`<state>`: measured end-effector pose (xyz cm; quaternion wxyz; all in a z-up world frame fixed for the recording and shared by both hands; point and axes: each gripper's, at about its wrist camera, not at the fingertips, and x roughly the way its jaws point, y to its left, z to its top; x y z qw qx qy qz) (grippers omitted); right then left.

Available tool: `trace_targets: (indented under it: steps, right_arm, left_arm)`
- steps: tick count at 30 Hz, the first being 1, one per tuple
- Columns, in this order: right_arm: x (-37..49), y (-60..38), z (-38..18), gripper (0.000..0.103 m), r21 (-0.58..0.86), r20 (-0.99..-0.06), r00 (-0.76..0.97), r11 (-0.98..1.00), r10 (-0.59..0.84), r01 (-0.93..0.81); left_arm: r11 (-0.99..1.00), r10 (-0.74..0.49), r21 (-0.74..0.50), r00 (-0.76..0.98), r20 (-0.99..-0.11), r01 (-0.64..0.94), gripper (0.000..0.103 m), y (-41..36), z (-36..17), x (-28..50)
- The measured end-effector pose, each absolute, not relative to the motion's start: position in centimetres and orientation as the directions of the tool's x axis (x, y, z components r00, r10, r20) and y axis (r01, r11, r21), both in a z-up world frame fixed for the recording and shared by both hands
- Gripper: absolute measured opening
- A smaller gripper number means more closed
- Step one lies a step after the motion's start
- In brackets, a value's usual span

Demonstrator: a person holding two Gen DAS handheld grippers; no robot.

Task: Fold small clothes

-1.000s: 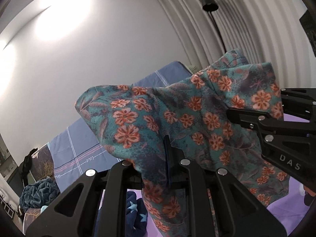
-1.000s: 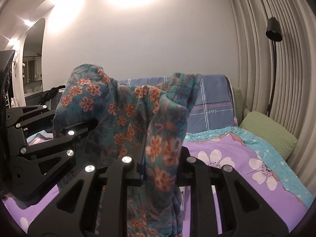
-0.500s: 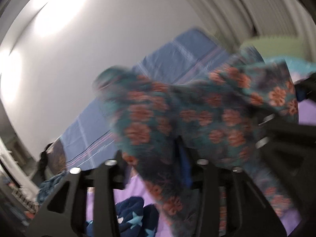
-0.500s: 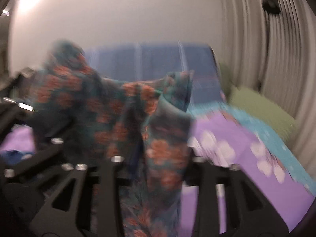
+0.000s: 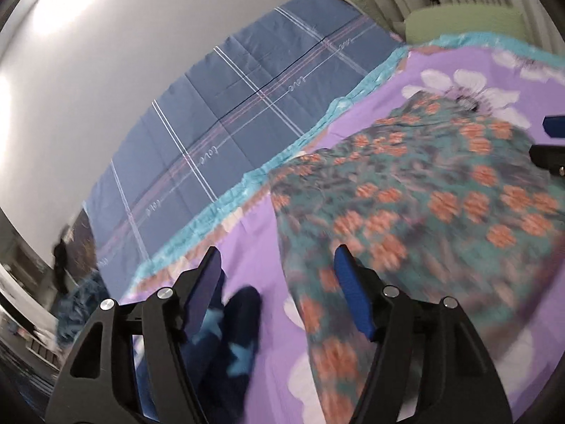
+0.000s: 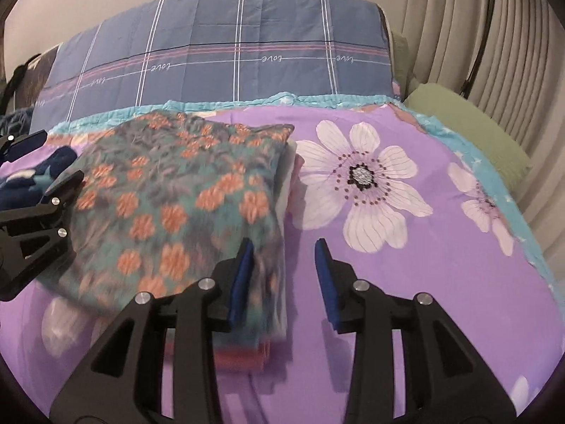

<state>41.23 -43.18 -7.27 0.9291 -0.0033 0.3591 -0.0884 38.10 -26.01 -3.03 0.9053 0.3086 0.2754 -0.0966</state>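
While the floral garment (image 6: 183,190) lies spread on the purple bedspread (image 6: 406,265), atop a small stack of folded pieces, your left gripper (image 5: 279,282) and right gripper (image 6: 284,272) both have their jaws spread and hold nothing. At nine o'clock from the garment lies a navy star-print garment (image 5: 226,346). Toward twelve o'clock a blue plaid quilt (image 6: 226,46) stands against the wall; at two o'clock sit a green pillow (image 6: 469,123) and ribbed curtains (image 6: 469,28).
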Motion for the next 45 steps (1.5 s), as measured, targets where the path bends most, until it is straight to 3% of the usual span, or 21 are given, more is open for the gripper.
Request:
trace_targets:
  steps: [2,3,7,12,13,16,20,23,28,34,45]
  right_arm:
    - [38.7,-42.7,-6.6,0.042,-0.056,-0.648,0.747,0.988,-0.147,0.145]
    - [36.8,-42.5,-6.1,0.051,-0.037,-0.638,0.759,0.99,-0.13,0.138]
    - [29.8,-41.2,-4.5,0.063,-0.009,-0.613,0.784,0.993,-0.097,0.117]
    - [20.7,-40.0,-2.3,0.094,-0.037,-0.52,0.843,0.99,-0.135,0.136]
    - [19.5,-39.8,-2.1,0.095,-0.052,-0.508,0.848,0.988,-0.15,0.144]
    - [16.0,-39.1,-1.6,0.098,-0.096,-0.496,0.844,0.979,-0.205,0.181]
    - [11.2,-37.5,-0.4,0.1,-0.089,-0.473,0.858,0.98,-0.199,0.178]
    - [8.4,-36.2,0.5,0.101,-0.101,-0.437,0.874,0.977,-0.215,0.19]
    - [4.0,-34.2,1.0,0.101,-0.055,-0.431,0.886,0.985,-0.171,0.163]
    - [1.3,-33.2,1.4,0.101,-0.038,-0.446,0.877,0.983,-0.176,0.178]
    - [-1.6,-31.6,3.9,0.101,-0.038,-0.367,0.906,0.976,-0.213,0.214]
  left_arm:
    - [0.822,-0.063,0.432,0.813,-0.578,0.37,0.067,-25.4,-2.7,36.6]
    - [0.836,-0.088,0.4,0.811,-0.578,0.375,0.068,-24.8,-2.2,35.5]
    - [0.869,-0.204,0.279,0.81,-0.549,0.408,0.08,-22.2,-0.1,29.2]
    - [0.884,-0.286,0.188,0.815,-0.503,0.427,0.094,-20.3,2.6,21.0]
    - [0.886,-0.306,0.166,0.815,-0.493,0.433,0.096,-19.8,3.3,18.7]
    - [0.887,-0.307,0.172,0.825,-0.475,0.429,0.101,-19.5,4.5,14.5]
    - [0.872,-0.325,0.203,0.836,-0.443,0.446,0.102,-18.9,6.1,8.9]
    - [0.892,-0.325,0.147,0.831,-0.452,0.429,0.102,-17.7,7.1,5.7]
    - [0.9,-0.318,0.107,0.805,-0.501,0.423,0.102,-16.0,6.6,2.8]
    - [0.932,-0.302,0.037,0.831,-0.468,0.36,0.102,-13.1,7.1,-0.4]
    - [0.948,-0.272,0.03,0.855,-0.441,0.317,0.102,-10.7,7.9,-2.9]
